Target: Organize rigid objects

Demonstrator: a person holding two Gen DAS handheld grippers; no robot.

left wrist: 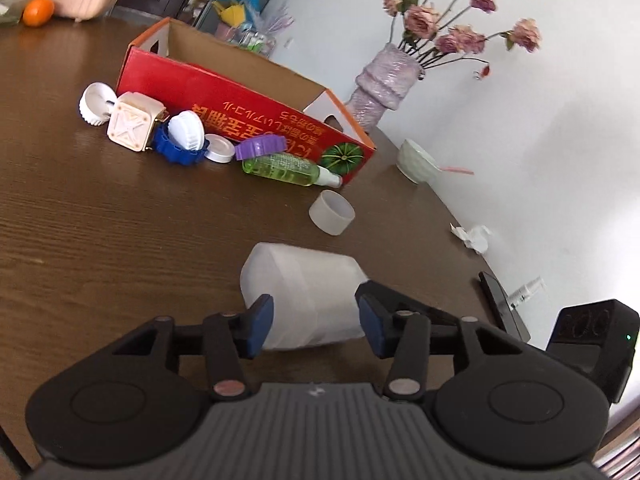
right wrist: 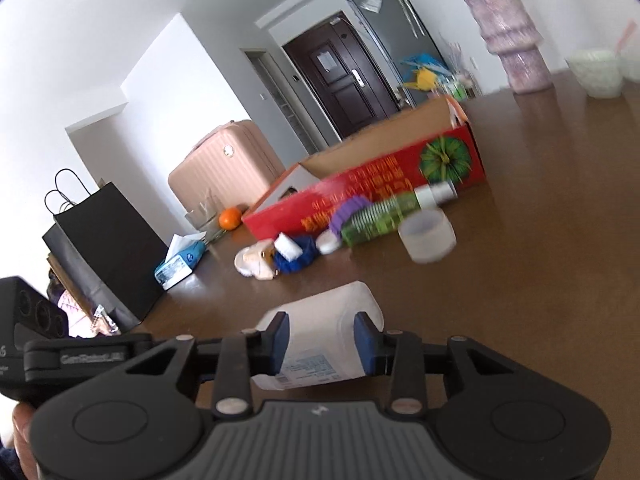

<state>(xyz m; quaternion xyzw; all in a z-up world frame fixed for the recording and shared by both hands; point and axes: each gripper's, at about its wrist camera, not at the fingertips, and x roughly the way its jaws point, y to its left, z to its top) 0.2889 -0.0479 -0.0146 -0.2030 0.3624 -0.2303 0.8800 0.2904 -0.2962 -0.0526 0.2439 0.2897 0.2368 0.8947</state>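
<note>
I have the white translucent bottle [right wrist: 324, 332] lying on its side on the brown table [left wrist: 100, 220], caught between both tools. In the right wrist view my right gripper [right wrist: 322, 344] clamps it: both blue pads [right wrist: 280, 344] press on its flanks, and its long axis runs from the labelled part at 6 o'clock up to the rounded end at 12 o'clock, leaning slightly to 1. In the left wrist view my left gripper [left wrist: 316, 320] straddles the same bottle [left wrist: 304, 300]; the left pad touches it, but I cannot tell whether the right pad does, so I cannot say if that grip is closed. There the axis runs from 5 o'clock toward 11 o'clock, flat end away. Only the right view shows the printed label. Only the left view shows the crumpled paper [left wrist: 474, 236] at 3 o'clock. Both show the red box [left wrist: 240, 120] at 11 o'clock with the green spray bottle [left wrist: 288, 168] and white cap [left wrist: 332, 212] lying before it.
</note>
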